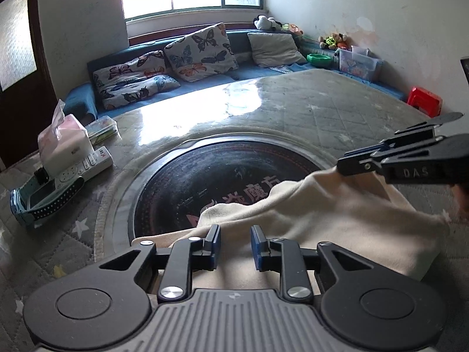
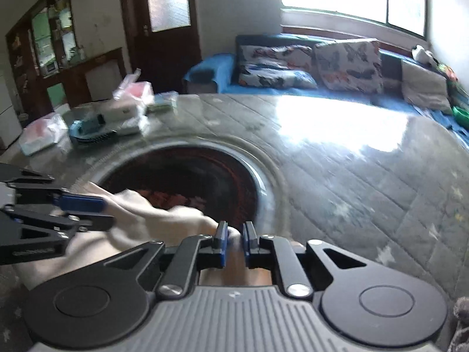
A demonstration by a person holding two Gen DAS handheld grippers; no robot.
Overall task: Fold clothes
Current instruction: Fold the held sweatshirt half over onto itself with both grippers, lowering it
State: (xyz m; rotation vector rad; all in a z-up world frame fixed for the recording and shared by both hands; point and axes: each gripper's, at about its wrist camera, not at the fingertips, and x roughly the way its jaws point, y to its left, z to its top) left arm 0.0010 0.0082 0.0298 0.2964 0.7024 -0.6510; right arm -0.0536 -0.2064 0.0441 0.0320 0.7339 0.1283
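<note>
A cream garment (image 1: 337, 220) lies on the near part of the quilted table, partly over the round dark inset (image 1: 228, 187). My left gripper (image 1: 236, 245) is open just above the cloth, with nothing between its pads. My right gripper (image 1: 341, 165) enters the left wrist view from the right, its jaws closed on a raised corner of the cloth. In the blurred right wrist view the right gripper (image 2: 235, 236) has a narrow gap with a fold of the garment (image 2: 164, 217) between the pads. The left gripper (image 2: 108, 212) shows at the left there, over the cloth.
A tissue box (image 1: 64, 143), a remote (image 1: 88, 165) and a blue holder (image 1: 35, 202) stand at the table's left. A blue sofa with butterfly pillows (image 1: 202, 50) lines the far side under a window. A red stool (image 1: 425, 99) is at the far right.
</note>
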